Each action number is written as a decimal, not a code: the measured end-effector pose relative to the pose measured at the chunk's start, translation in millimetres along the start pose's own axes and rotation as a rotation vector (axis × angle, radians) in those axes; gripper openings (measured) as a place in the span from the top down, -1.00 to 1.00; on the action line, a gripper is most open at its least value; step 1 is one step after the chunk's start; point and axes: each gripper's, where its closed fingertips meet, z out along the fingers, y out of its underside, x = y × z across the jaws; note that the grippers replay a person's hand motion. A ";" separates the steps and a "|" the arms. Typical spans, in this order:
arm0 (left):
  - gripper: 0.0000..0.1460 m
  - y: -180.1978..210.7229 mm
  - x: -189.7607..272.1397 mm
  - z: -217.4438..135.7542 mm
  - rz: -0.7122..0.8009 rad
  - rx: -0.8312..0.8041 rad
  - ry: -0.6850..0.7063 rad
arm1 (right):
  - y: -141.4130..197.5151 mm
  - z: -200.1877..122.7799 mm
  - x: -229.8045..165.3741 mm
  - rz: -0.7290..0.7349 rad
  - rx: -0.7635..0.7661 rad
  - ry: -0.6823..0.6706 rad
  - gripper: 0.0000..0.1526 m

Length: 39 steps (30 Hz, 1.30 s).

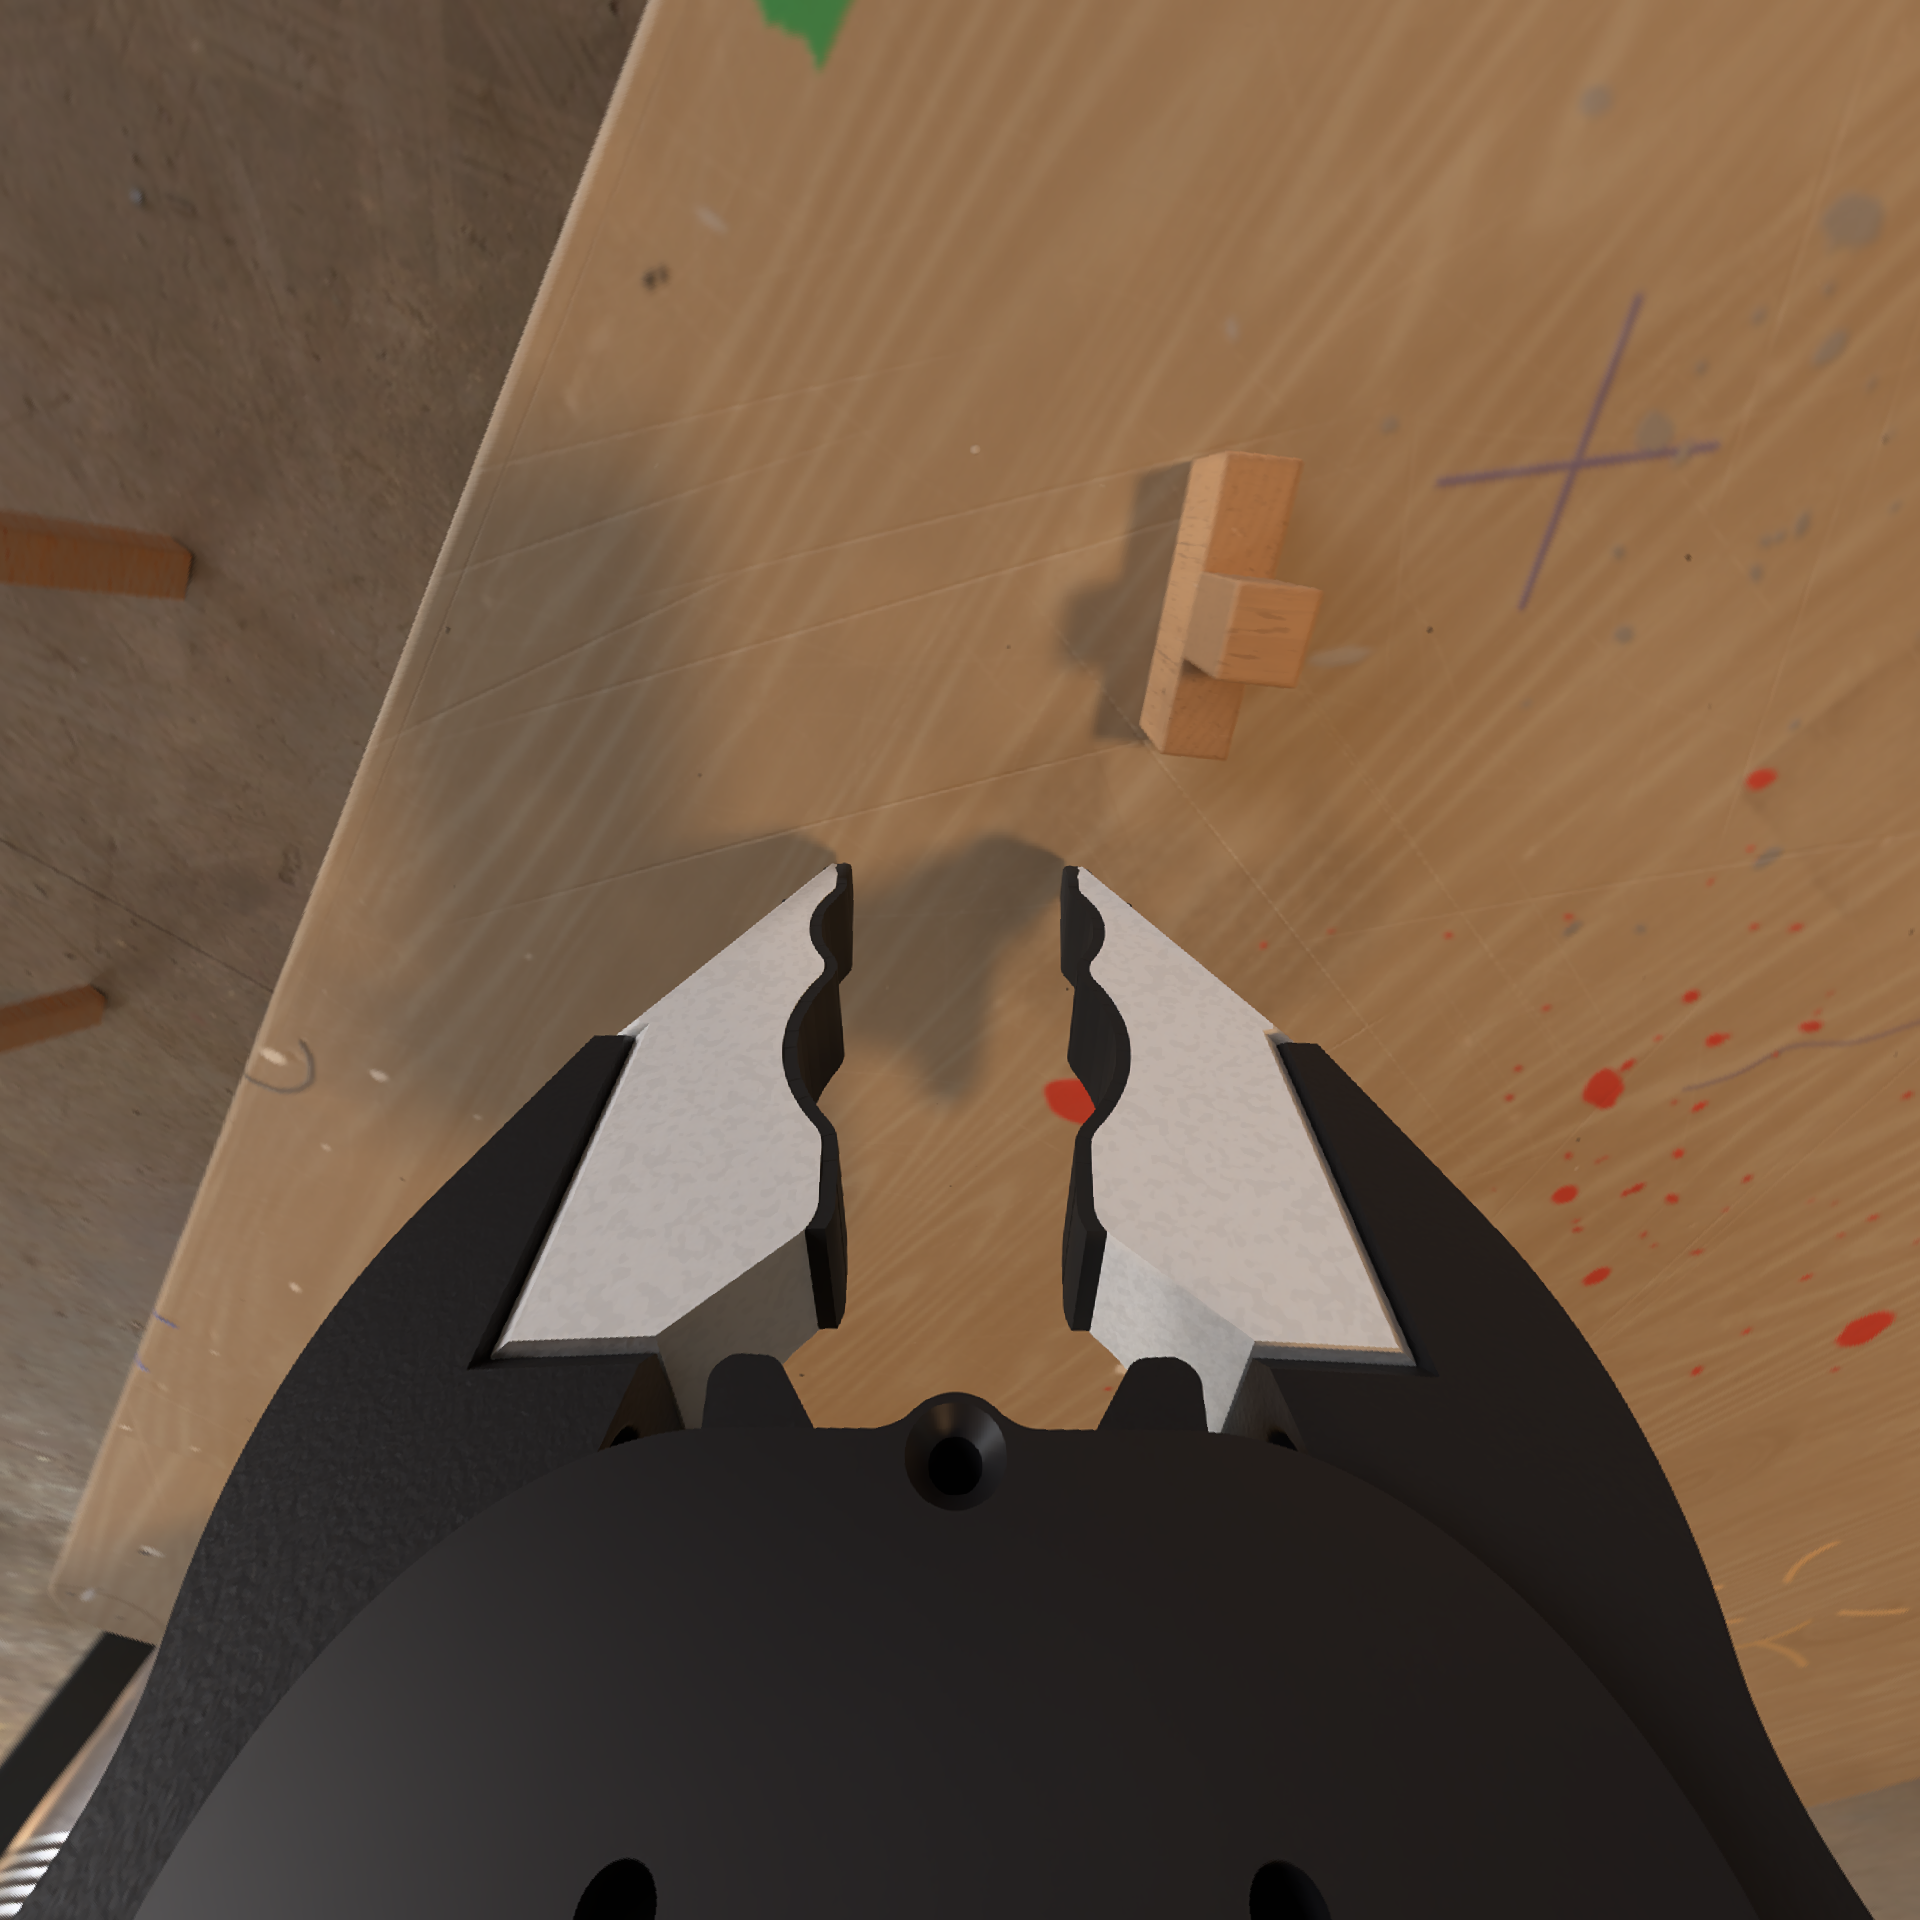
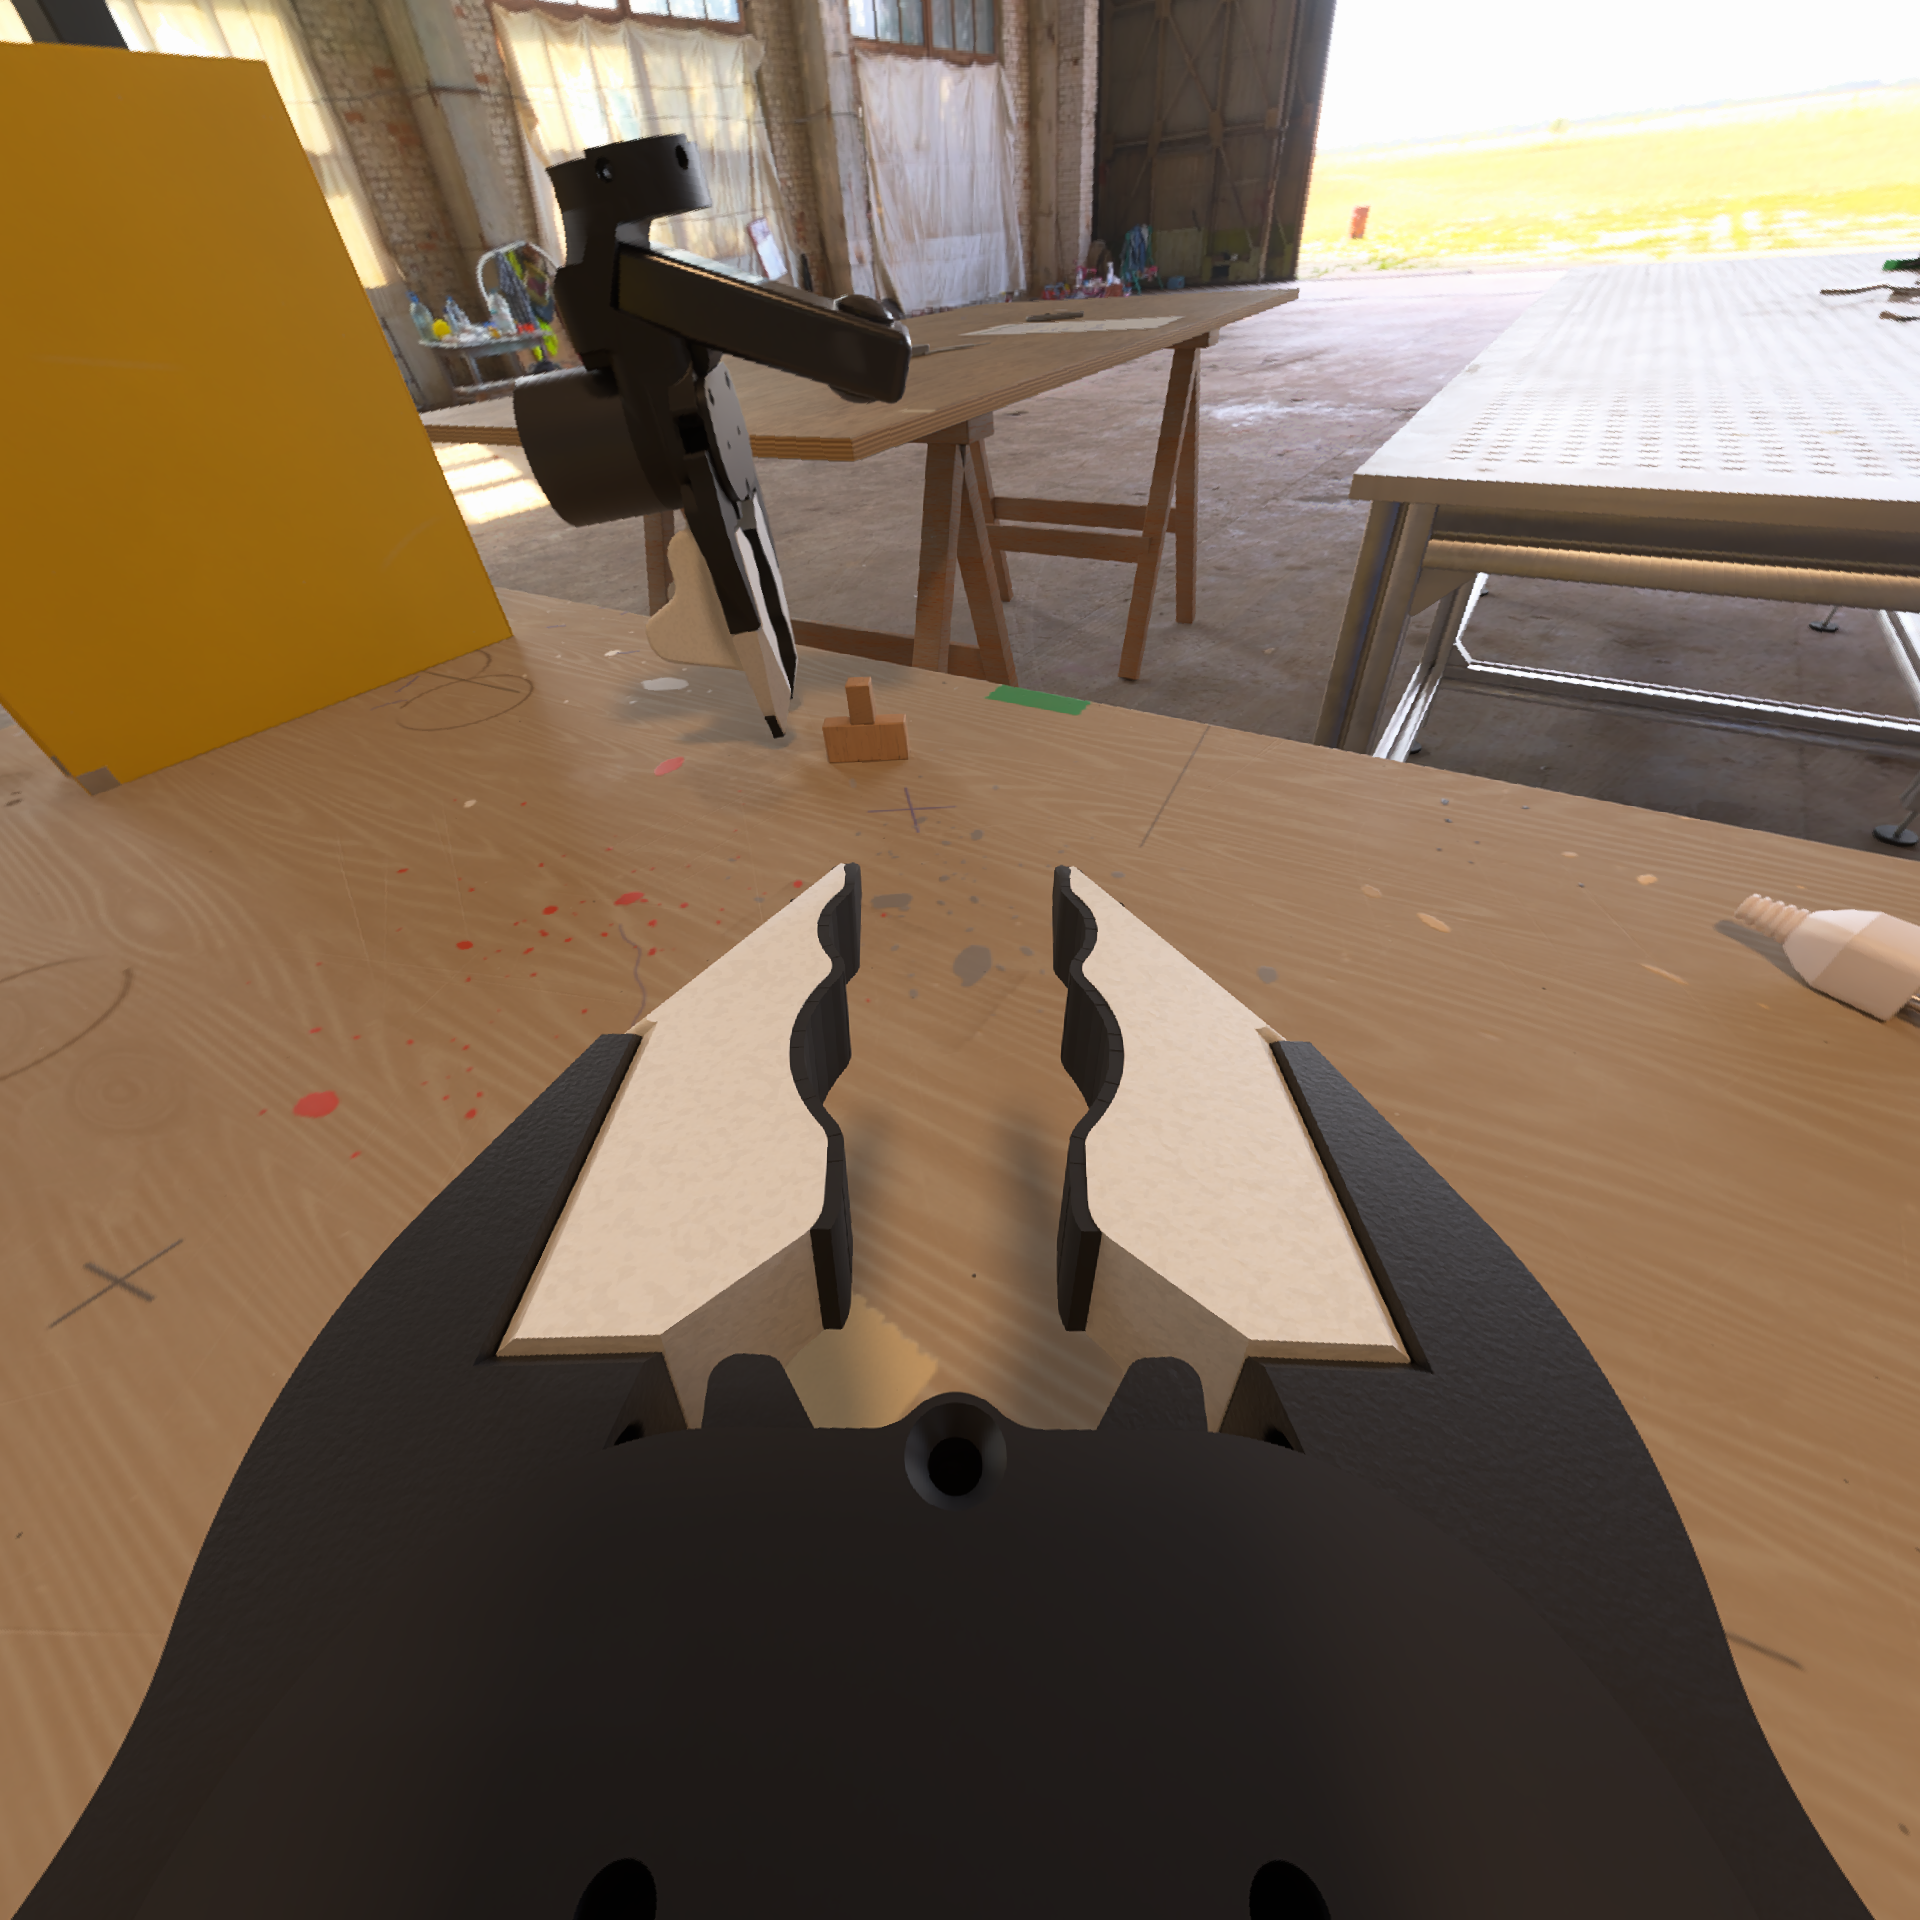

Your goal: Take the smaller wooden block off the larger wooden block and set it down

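The larger wooden block (image 1: 1210, 603) lies flat on the plywood table (image 1: 831, 520), with the smaller wooden block (image 1: 1252, 632) standing on its middle. In the right wrist view the larger block (image 2: 865, 739) sits far ahead with the smaller block (image 2: 859, 700) upright on it. My left gripper (image 1: 956, 873) is open and empty, pointing down at the table just short of the blocks; it also shows in the right wrist view (image 2: 774, 725), left of the blocks. My right gripper (image 2: 956, 871) is open and empty, low over the table, well short of the blocks.
A yellow board (image 2: 187, 416) leans at the left of the table. A white plug-like object (image 2: 1839, 956) lies at the right. The table's edge (image 1: 416, 665) runs along the left in the left wrist view. Trestle tables (image 2: 997, 364) stand beyond.
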 end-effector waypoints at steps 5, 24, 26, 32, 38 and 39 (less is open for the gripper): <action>0.46 -9.5 6.6 -13.7 0.174 0.087 -0.013 | 2.2 1.3 -8.1 -0.024 -0.006 -0.021 0.52; 0.58 -47.7 41.1 -27.5 0.068 0.269 0.148 | -3.0 -2.1 -10.8 -0.065 0.023 -0.019 0.54; 0.58 -45.3 42.3 -27.8 0.078 0.258 0.126 | -4.0 -2.6 -12.8 -0.072 0.027 -0.022 0.54; 0.85 -48.5 40.4 -18.8 0.046 0.251 0.047 | -7.4 -4.3 -14.7 -0.130 0.046 -0.005 0.54; 0.85 -39.9 38.5 -54.7 0.008 0.310 -0.016 | -8.3 -4.8 -15.4 -0.151 0.049 -0.001 0.55; 0.85 -38.3 40.1 -67.5 0.002 0.342 -0.022 | -9.0 -5.2 -14.9 -0.143 0.051 -0.002 0.55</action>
